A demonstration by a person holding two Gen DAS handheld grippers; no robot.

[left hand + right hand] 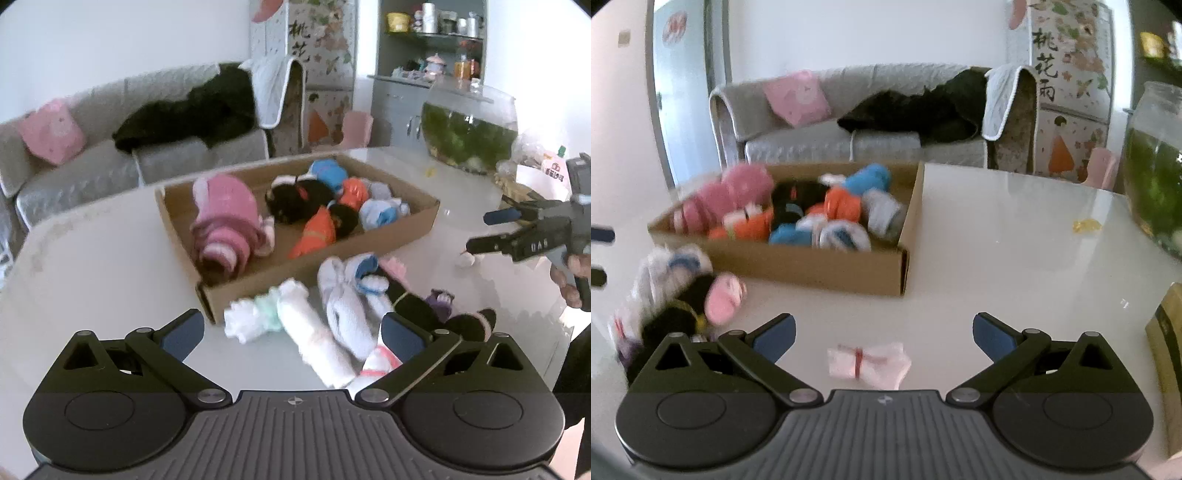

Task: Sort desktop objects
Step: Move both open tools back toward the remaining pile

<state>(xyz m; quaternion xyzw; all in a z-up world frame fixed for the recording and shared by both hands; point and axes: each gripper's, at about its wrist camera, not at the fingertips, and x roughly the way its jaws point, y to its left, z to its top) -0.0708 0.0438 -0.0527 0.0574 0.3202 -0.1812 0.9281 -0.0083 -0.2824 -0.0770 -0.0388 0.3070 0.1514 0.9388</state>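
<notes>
A cardboard box (pixel 236 299) on the white table holds several rolled sock bundles: pink (pixel 225 221), black, orange (pixel 317 232) and blue. In front of it lies a loose heap of bundles, white and mint (pixel 258 317), white and blue (pixel 347 295), black (pixel 417 310). My left gripper (pixel 291 336) hangs open just above that heap, nothing between its pads. My right gripper (pixel 882 338) is open too, over a small pale pink bundle with a red band (pixel 868 363). From the left wrist view the right gripper (pixel 484 236) shows at the right edge. The box (pixel 812 266) and heap (pixel 683 291) sit left in the right wrist view.
A glass fish bowl with green plants (pixel 469 133) stands at the table's far right, with bagged items beside it. A yellowish box (pixel 1167 354) sits at the right edge. A small yellow scrap (pixel 1086 225) lies on the table. A grey sofa (pixel 849 122) is behind.
</notes>
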